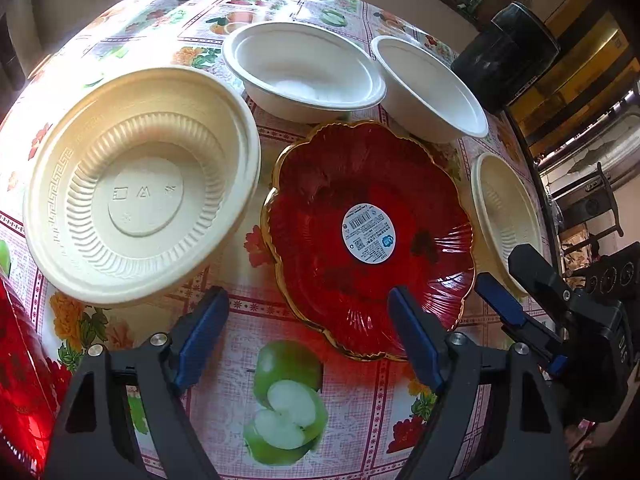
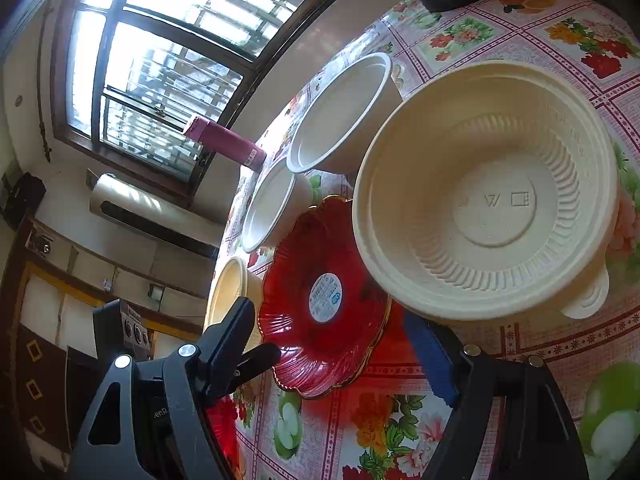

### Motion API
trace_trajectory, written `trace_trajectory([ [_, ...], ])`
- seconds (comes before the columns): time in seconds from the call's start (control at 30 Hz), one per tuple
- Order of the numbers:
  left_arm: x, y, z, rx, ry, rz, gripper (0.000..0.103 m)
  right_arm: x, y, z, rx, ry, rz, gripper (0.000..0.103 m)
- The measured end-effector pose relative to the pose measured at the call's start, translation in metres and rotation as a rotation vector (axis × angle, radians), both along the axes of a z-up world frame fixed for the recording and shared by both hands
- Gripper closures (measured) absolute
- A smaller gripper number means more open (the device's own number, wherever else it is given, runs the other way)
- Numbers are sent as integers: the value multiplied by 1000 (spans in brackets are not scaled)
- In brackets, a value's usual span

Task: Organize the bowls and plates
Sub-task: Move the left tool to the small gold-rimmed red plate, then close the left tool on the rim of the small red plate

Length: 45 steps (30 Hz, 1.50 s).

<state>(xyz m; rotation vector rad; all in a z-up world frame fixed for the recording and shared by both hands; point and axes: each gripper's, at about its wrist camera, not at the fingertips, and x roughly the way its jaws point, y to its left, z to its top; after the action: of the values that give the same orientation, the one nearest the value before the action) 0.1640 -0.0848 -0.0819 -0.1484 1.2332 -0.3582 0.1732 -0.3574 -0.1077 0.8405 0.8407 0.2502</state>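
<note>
Red scalloped plate (image 1: pixel 372 236) amid four bowls on floral tablecloth (image 1: pixel 320 420); left gripper (image 1: pixel 308 320) and right gripper (image 2: pixel 340 344) both spread wide, empty.

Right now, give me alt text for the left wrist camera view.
Open left tongs hover over a fruit-print tablecloth, at the near rim of a red scalloped plate. A cream ribbed bowl sits left, two white bowls behind, and the right tongs enter at right.
</note>
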Motion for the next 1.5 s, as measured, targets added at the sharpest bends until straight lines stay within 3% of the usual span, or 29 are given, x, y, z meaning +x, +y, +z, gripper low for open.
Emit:
trace_trajectory([
  [0.3,12,-4,-9,-31,30,25,21,7,-6,-11,49,24,-26,24],
  [0.53,17,-2,-8,-38,-1,28,21,11,-7,-16,70,39,-38,26],
  [0.63,18,-2,-9,-32,-10,26,27,13,-6,-18,67,46,-41,27],
  [0.7,20,0,-9,-60,-4,23,46,16,-5,-20,53,61,-48,31],
  [0.77,23,2,-10,-75,3,26,49,17,-6,-24,52,80,-46,43],
  [0.97,21,0,-4,-75,-17,16,50,16,-7,-25,44,80,-54,47],
  [1.03,21,-1,-5,-73,-10,14,56,17,-6,-27,39,89,-52,53],
  [1.1,21,-1,-8,-75,3,8,71,17,-7,-31,51,103,-54,66],
  [1.17,21,0,-10,-64,2,15,76,17,-9,-34,54,113,-59,78],
  [1.27,21,5,-12,-66,-4,31,88,18,-9,-35,43,114,-62,83],
  [1.37,22,8,-14,-64,-4,35,93,20,-7,-36,28,125,-61,93],
  [1.5,21,9,-14,-67,-14,30,94,20,-9,-36,18,123,-60,95],
])
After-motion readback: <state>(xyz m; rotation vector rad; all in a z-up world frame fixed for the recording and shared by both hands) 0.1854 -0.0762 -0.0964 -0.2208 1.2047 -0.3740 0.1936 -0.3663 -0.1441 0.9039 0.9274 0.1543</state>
